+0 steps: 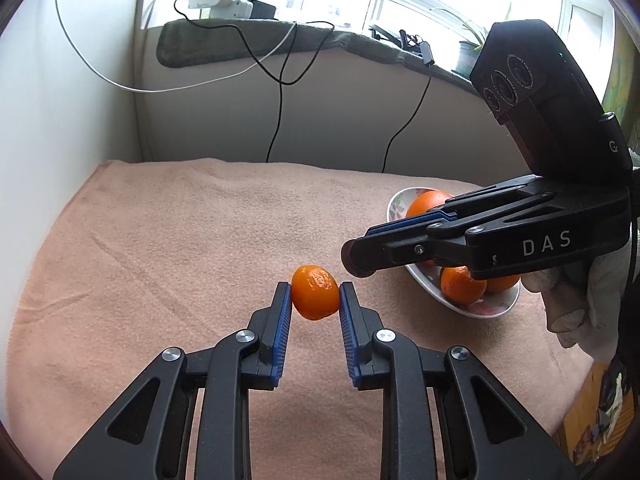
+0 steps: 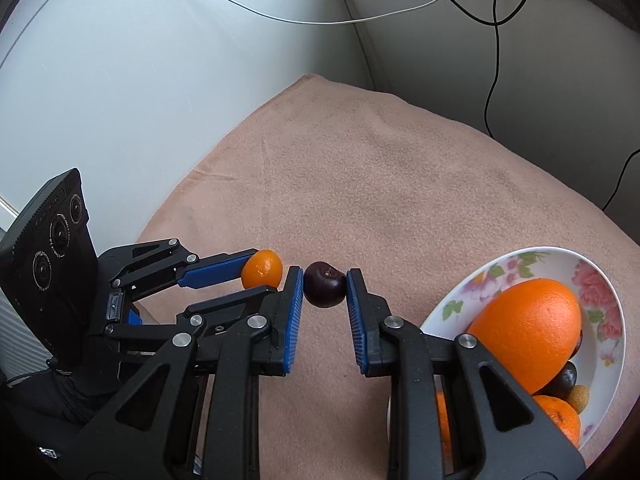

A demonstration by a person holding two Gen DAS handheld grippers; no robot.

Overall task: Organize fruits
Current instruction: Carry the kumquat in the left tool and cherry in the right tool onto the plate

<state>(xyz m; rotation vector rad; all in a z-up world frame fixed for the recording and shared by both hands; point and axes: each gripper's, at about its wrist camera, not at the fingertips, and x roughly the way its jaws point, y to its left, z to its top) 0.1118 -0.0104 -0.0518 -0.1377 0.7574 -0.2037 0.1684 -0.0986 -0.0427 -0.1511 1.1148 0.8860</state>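
A small orange kumquat [image 1: 315, 293] is pinched between the blue pads of my left gripper [image 1: 315, 294], held above the pink towel [image 1: 180, 240]. In the right wrist view the same kumquat [image 2: 262, 269] shows at the tip of the left gripper [image 2: 256, 276]. My right gripper [image 2: 325, 285] is shut on a dark plum [image 2: 325, 284], also lifted off the towel. From the left wrist view the right gripper [image 1: 354, 260] points left and its dark plum [image 1: 351, 259] shows at the tip. A floral bowl [image 2: 532, 258] at the right holds a large orange [image 2: 528, 332] and smaller fruits.
Pale walls close off the left side and the back, below a window sill [image 1: 240, 40] with dangling black and white cables [image 1: 276, 112]. A gloved hand [image 1: 588, 304] grips the right tool. The towel [image 2: 380, 168] stretches far behind both grippers.
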